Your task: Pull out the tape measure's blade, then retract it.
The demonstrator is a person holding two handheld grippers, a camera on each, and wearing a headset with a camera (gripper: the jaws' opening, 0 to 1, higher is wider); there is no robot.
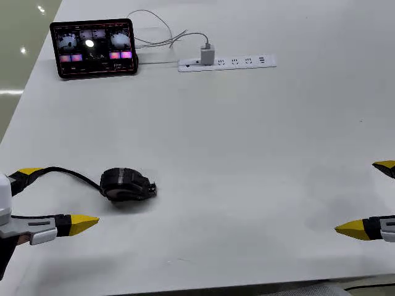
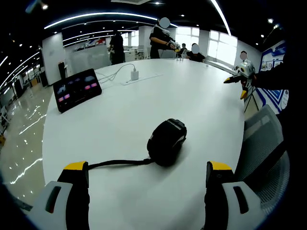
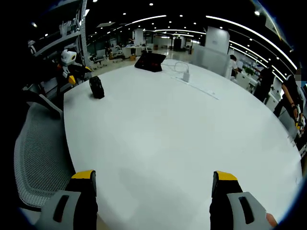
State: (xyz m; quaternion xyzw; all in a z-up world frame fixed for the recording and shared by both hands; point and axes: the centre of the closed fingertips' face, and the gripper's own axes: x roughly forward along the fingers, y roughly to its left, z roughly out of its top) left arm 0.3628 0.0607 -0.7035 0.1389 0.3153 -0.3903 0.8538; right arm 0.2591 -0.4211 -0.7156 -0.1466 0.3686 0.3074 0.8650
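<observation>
A black tape measure [image 1: 126,184] lies on the white table [image 1: 247,154] at the front left, with a black wrist strap [image 1: 68,174] trailing to the left. My left gripper [image 1: 58,197] stands open just left of it, yellow-tipped jaws wide apart, the strap between them. In the left gripper view the tape measure [image 2: 166,141] sits a short way ahead of the open left gripper [image 2: 144,167]. My right gripper [image 1: 370,197] is open at the far right edge, far from the tape measure. In the right gripper view the tape measure [image 3: 96,87] is small at the far left.
A tablet [image 1: 94,47] with a lit screen stands at the back left. A white power strip [image 1: 227,62] with a charger and cables lies beside it. A mesh chair [image 3: 41,153] stands at the table's near edge. People stand in the background.
</observation>
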